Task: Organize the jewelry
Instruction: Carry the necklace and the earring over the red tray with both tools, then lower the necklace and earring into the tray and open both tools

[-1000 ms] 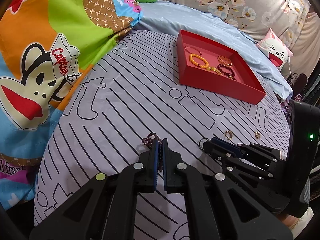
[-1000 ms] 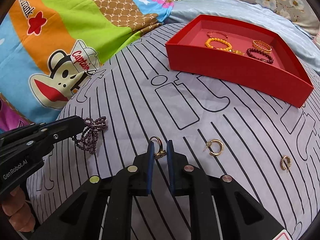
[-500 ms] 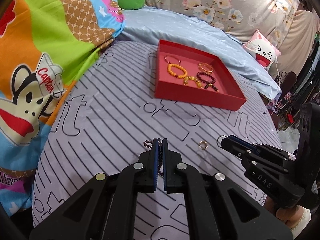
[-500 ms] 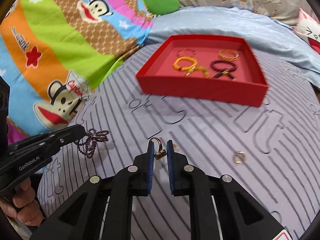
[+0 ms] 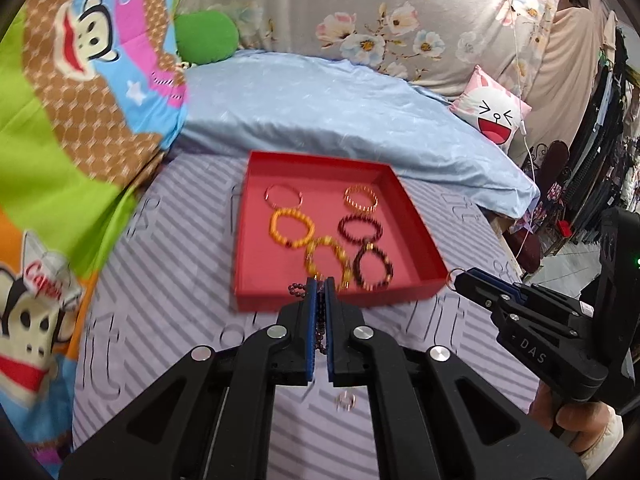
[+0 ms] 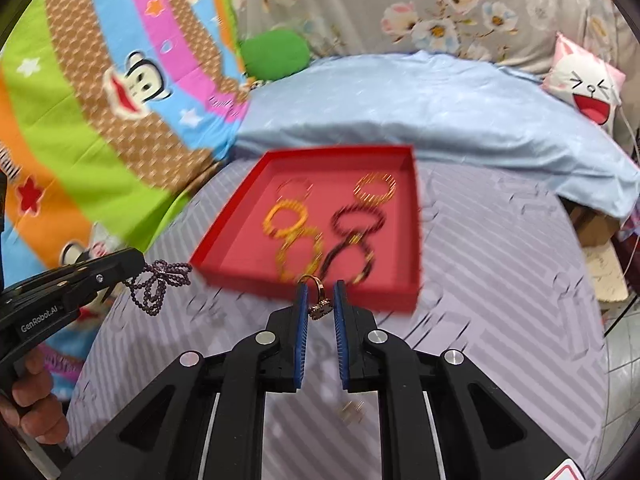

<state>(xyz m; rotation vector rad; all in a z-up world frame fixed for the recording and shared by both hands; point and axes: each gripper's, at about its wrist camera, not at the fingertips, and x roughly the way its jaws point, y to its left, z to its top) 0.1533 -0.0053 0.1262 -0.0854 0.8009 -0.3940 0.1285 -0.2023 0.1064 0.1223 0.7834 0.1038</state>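
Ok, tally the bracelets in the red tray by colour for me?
Tray bracelets:
Yellow/orange beaded: 2
Dark maroon beaded: 2
Gold band: 1
Thin pink: 1
Total: 6

Left wrist view: sits behind the left tool (image 5: 319,284), looks forward and down along its fingers over the bed (image 5: 172,264); the red tray (image 5: 256,240) lies just ahead; the right tool (image 5: 460,278) enters from the right edge
Right wrist view: sits behind the right tool (image 6: 320,292), faces the same way; the left tool (image 6: 138,264) enters from the left edge
Shared: red tray (image 6: 236,236), striped bed (image 6: 500,280), blue pillow (image 5: 320,108) (image 6: 400,100), floral backdrop (image 5: 380,12) (image 6: 400,4)
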